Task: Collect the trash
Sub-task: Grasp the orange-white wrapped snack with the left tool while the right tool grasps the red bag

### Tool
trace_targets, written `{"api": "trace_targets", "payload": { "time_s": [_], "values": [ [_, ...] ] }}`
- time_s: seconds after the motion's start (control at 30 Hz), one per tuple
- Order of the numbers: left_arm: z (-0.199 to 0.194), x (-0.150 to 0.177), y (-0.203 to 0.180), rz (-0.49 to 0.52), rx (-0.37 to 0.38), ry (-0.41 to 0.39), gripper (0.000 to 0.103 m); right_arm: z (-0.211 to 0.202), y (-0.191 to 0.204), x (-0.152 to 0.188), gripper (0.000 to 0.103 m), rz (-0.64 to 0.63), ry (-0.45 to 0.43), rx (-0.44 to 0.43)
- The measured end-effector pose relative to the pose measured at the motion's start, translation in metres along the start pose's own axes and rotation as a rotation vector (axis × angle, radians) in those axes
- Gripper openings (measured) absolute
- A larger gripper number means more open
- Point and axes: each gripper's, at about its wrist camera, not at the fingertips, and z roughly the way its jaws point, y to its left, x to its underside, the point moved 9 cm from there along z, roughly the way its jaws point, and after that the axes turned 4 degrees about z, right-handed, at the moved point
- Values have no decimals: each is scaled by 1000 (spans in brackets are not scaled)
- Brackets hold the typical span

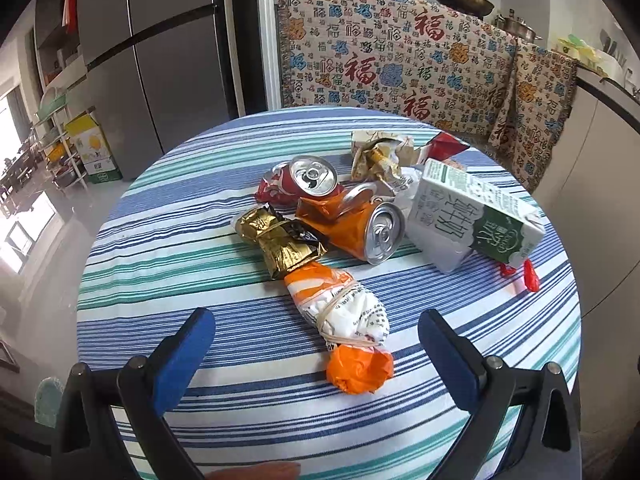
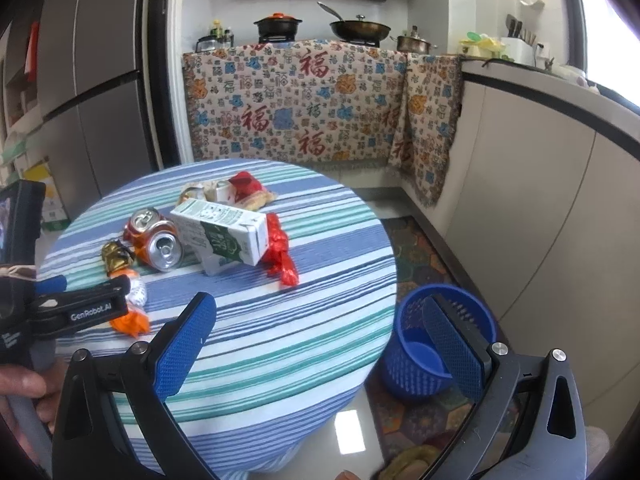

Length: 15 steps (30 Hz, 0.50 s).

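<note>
Trash lies on the round striped table (image 1: pixel 168 240). An orange-and-white bundle tied with rubber bands (image 1: pixel 344 320) lies nearest, just ahead of my open left gripper (image 1: pixel 316 334). Behind it are a gold wrapper (image 1: pixel 280 244), an orange can (image 1: pixel 360 228), a red can (image 1: pixel 300 180), a green-and-white milk carton (image 1: pixel 476 212) and crumpled paper (image 1: pixel 380 156). My right gripper (image 2: pixel 316 320) is open and empty, above the table's near right edge. The left gripper's fingers (image 2: pixel 80 308) show in the right wrist view, over the bundle (image 2: pixel 134 308). The carton (image 2: pixel 224 232) lies against a red plastic bag (image 2: pixel 280 256).
A blue mesh bin (image 2: pixel 436 340) stands on the floor right of the table (image 2: pixel 280 340). A patterned cloth (image 2: pixel 312 104) covers the counter behind, with pots on top. A grey fridge (image 1: pixel 160 60) stands at the left.
</note>
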Motion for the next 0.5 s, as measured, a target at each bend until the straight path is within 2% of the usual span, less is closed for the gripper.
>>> {"api": "trace_targets", "payload": {
  "time_s": [0.23, 0.5],
  "values": [
    [36, 6, 4, -23, -36, 64, 103, 29, -5, 3, 103, -25, 33, -16],
    [45, 9, 9, -19, -34, 81, 103, 53, -4, 12, 103, -28, 81, -35]
  ]
}}
